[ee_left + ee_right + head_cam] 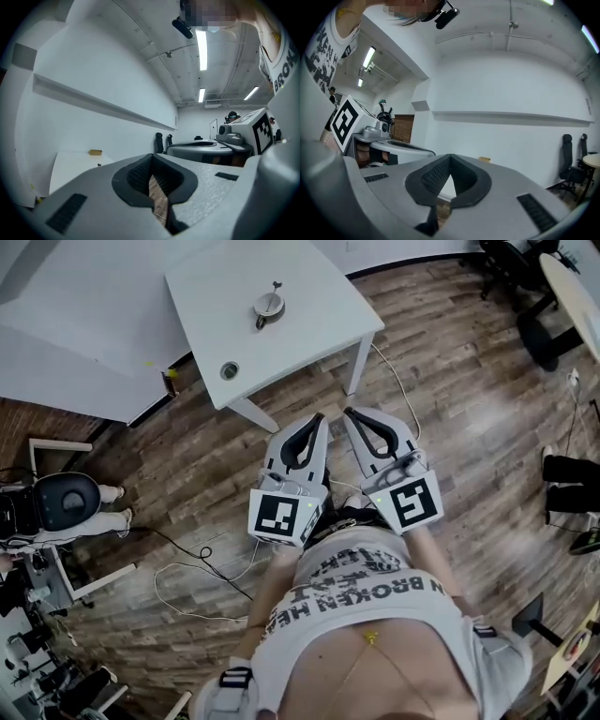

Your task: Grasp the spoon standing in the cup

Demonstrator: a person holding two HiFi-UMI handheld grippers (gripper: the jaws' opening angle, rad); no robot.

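While I hold both grippers close to my body over the wood floor, the cup sits on the white table ahead of me, well apart from both, with the spoon standing upright in it. My left gripper has its jaws together, tips touching, with nothing between them; only floor shows through the slit behind the tips. My right gripper is likewise pressed closed and empty. The two lie side by side, tips pointing toward the table's near edge. A small round thing lies near the table's corner, apart from the cup.
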